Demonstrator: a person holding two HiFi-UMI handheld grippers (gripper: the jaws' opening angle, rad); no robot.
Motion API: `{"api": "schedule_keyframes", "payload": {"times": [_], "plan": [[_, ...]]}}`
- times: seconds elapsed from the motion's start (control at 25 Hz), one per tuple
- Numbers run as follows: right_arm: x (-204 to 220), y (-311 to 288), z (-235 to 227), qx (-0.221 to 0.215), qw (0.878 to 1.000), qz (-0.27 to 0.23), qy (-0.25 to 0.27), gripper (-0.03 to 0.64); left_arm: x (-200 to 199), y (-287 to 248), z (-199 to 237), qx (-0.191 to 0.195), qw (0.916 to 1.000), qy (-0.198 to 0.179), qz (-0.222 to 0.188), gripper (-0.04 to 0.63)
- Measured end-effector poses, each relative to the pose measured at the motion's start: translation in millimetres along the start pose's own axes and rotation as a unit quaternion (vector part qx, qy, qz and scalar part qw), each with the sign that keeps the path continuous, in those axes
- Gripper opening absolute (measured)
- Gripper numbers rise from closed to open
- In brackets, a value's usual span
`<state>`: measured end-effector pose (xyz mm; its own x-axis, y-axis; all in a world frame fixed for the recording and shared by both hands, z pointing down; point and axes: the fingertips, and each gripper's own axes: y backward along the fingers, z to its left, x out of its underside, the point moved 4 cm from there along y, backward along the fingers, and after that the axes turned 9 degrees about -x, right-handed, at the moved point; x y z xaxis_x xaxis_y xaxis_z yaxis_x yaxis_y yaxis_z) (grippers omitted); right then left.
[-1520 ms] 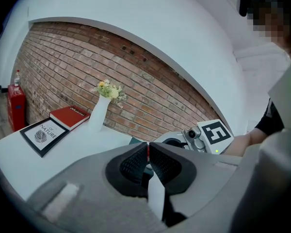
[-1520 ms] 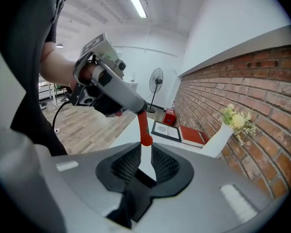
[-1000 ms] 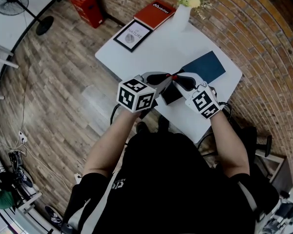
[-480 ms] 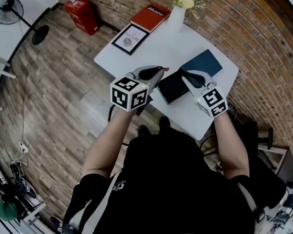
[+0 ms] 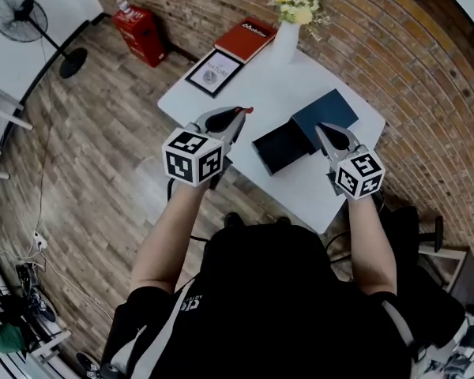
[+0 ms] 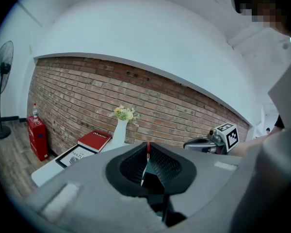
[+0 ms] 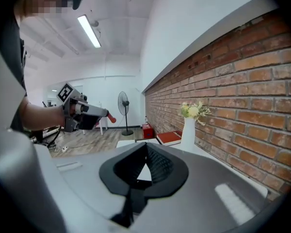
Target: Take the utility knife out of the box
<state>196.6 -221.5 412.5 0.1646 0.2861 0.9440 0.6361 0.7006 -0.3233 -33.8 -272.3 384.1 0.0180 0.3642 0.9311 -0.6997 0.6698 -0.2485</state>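
Left gripper [image 5: 238,115] clamps the utility knife [image 5: 247,110] (red tip showing); right gripper [image 5: 324,131], just closed, holds nothing; box [image 5: 283,147] lies between the 2.

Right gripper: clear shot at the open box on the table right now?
Likely yes. The right gripper hovers just beside the box with nothing between them; the left gripper, shut on the utility knife, sits off the box's far side. The right jaws are shut and empty.
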Motion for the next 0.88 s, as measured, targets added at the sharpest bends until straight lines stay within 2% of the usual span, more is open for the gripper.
{"api": "schedule_keyframes", "payload": {"times": [0.32,0.6,0.88], "plan": [[-8.5,49.1,-47.3,0.003,0.998,-0.055,-0.022,0.0,-21.5,-13.5,-33.6,-0.06,0.9977,-0.024,-0.021,0.02],[-16.2,90.8,-60.7,-0.03,0.995,-0.09,-0.016,0.0,-23.7,-24.3,-77.0,-0.1,0.9938,-0.025,-0.042,0.02],[-50.7,125.2,-84.1,-0.019,0.991,-0.13,-0.003,0.0,-36.8,-38.8,-99.9,-0.099,0.9926,-0.056,-0.042,0.02]]}}
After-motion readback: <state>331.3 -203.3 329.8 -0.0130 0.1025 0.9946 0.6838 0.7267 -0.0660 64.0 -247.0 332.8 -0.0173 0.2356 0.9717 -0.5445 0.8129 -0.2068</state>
